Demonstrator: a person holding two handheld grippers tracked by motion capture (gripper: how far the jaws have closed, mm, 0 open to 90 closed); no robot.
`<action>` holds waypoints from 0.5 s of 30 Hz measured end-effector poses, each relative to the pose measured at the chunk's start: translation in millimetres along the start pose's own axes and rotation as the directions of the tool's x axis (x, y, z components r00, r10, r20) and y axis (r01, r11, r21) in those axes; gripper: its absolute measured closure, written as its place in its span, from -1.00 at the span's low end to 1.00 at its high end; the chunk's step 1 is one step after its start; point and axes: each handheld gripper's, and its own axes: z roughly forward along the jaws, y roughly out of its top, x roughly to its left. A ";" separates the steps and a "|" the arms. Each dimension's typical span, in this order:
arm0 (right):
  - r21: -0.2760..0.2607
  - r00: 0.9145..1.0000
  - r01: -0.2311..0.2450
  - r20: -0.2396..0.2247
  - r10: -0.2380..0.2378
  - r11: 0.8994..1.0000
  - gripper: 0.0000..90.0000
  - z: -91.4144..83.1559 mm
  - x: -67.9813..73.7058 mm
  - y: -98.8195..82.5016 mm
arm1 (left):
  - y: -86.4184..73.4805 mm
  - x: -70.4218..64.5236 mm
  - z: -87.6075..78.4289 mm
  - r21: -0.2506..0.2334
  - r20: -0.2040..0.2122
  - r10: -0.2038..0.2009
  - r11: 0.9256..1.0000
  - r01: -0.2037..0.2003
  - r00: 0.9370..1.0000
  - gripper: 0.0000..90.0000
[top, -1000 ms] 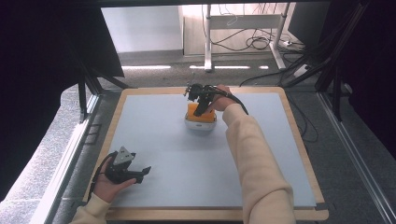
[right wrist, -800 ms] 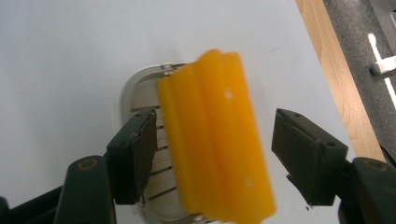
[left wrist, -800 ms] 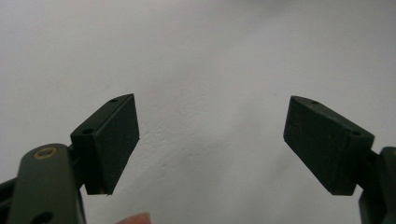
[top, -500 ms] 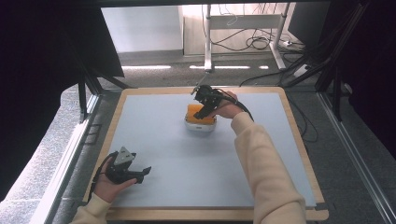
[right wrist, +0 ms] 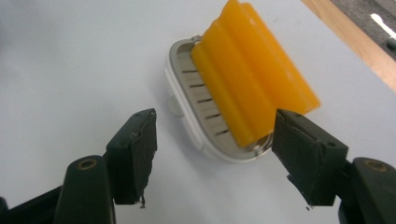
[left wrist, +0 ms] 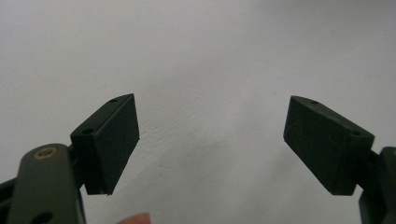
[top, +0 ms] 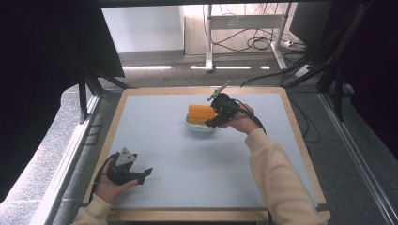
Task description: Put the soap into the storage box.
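An orange ridged block (top: 201, 112) (right wrist: 254, 88) lies on a white dish (top: 199, 128) (right wrist: 187, 122) with a slotted metal rack, at the middle of the table's far half. My right gripper (top: 209, 123) (right wrist: 215, 121) hovers just right of the dish and points at its end. Its jaws have just been opening, and they stand open with nothing between them and the block beyond the tips. My left gripper (top: 143, 173) (left wrist: 210, 126) rests at the near left in a hand, open over bare mat.
The pale blue-grey mat (top: 197, 187) has a wooden border (top: 300, 136). Black frame legs and cables stand beyond the far edge, and a metal rail (top: 65, 159) runs along the left side.
The right hand has moved from over the orange block to the right of the dish. The left gripper has stayed where it was.
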 end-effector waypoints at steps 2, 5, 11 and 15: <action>-0.024 1.000 0.005 -0.017 -0.005 1.000 -0.31 -4.0 3.5 -11.0 | -0.1 0.1 -0.3 -0.001 -0.001 -0.002 1.000 0.002 1.000 -0.60; -0.053 1.000 0.001 -0.019 -0.002 0.999 -0.32 -9.1 9.0 -25.0 | -0.4 -0.3 0.4 -0.002 -0.002 -0.008 1.000 0.008 1.000 -0.60; -0.093 1.000 -0.020 -0.010 0.019 0.995 -0.35 -20.9 23.4 -61.1 | -0.7 -1.4 1.9 0.004 -0.003 -0.005 1.000 0.005 1.000 -0.60; -0.127 0.999 -0.042 0.002 0.042 0.991 -0.35 -29.7 32.3 -89.4 | -1.1 -0.1 1.5 0.001 -0.006 -0.013 1.000 0.013 1.000 -0.60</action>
